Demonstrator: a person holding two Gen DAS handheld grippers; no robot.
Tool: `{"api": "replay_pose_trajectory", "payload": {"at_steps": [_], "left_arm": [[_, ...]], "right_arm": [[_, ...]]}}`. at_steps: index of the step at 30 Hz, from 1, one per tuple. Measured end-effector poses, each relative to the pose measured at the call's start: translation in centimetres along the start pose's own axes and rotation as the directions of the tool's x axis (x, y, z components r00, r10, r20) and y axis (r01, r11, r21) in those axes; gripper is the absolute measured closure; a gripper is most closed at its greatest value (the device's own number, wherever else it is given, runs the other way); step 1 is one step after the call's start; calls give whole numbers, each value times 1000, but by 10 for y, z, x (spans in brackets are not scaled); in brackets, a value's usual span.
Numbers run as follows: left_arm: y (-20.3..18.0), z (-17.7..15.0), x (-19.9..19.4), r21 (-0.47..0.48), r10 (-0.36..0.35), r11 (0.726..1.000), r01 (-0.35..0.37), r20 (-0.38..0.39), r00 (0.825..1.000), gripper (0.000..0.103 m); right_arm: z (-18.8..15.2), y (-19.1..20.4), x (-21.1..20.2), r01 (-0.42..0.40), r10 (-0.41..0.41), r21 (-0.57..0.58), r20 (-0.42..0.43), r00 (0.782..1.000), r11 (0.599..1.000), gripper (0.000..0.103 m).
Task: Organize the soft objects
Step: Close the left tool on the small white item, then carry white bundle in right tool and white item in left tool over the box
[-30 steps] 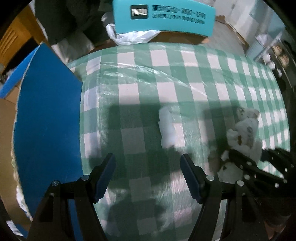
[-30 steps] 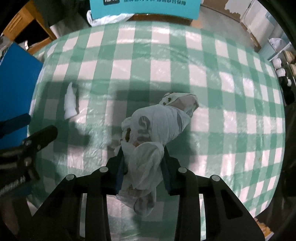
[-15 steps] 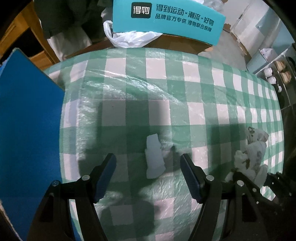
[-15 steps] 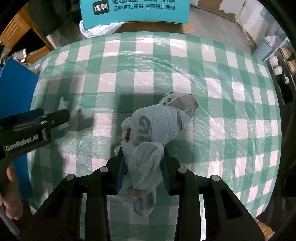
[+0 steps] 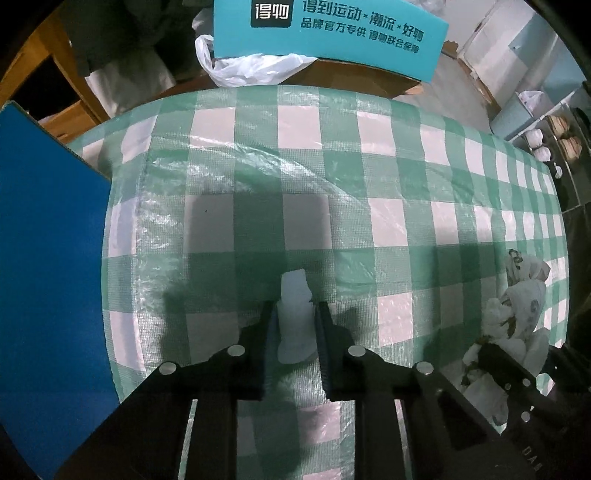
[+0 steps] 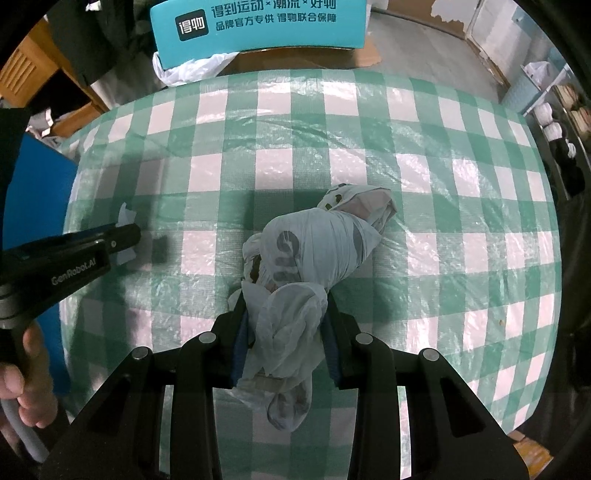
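A small white crumpled tissue (image 5: 294,317) lies on the green-and-white checked tablecloth (image 5: 369,177). My left gripper (image 5: 294,321) is shut on it, a finger on each side. It shows partly in the right wrist view (image 6: 125,216), behind the left gripper (image 6: 122,236). My right gripper (image 6: 284,314) is shut on the knotted end of a white plastic bag bundle (image 6: 317,243) that rests on the cloth. The bundle also shows at the right in the left wrist view (image 5: 517,314).
A blue board (image 5: 48,266) stands along the table's left edge. A teal cardboard box (image 5: 332,33) and a white plastic bag (image 5: 251,70) sit beyond the far edge. A shelf with small items (image 5: 546,144) stands at the far right.
My left gripper has moved forward to the tissue and closed on it. My right gripper still holds the bag bundle in the same place.
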State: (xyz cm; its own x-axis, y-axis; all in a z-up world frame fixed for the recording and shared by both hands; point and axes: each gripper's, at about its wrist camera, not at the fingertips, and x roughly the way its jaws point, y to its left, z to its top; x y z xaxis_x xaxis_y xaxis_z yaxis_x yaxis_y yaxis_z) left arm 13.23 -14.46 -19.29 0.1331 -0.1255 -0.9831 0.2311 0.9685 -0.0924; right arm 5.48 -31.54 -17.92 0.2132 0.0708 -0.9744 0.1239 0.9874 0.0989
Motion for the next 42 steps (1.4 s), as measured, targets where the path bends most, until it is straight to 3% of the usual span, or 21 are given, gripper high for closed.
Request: {"api": "replay_pose_trajectory", "payload": {"at_steps": [10, 26, 42], "left_arm": [[-7, -8, -13, 45, -11, 999, 10, 17, 1000, 88], [-19, -32, -61, 147, 55, 987, -71, 108, 993, 88], [-13, -59, -119, 188, 113, 970, -156, 222, 968, 88]], "right_arm": [[-1, 0, -9, 2, -1, -9, 14, 1000, 1000, 70], [-11, 20, -39, 34, -29, -76, 62, 998, 997, 70], [-26, 41, -87, 34, -13, -146, 141, 990, 989, 70]]}}
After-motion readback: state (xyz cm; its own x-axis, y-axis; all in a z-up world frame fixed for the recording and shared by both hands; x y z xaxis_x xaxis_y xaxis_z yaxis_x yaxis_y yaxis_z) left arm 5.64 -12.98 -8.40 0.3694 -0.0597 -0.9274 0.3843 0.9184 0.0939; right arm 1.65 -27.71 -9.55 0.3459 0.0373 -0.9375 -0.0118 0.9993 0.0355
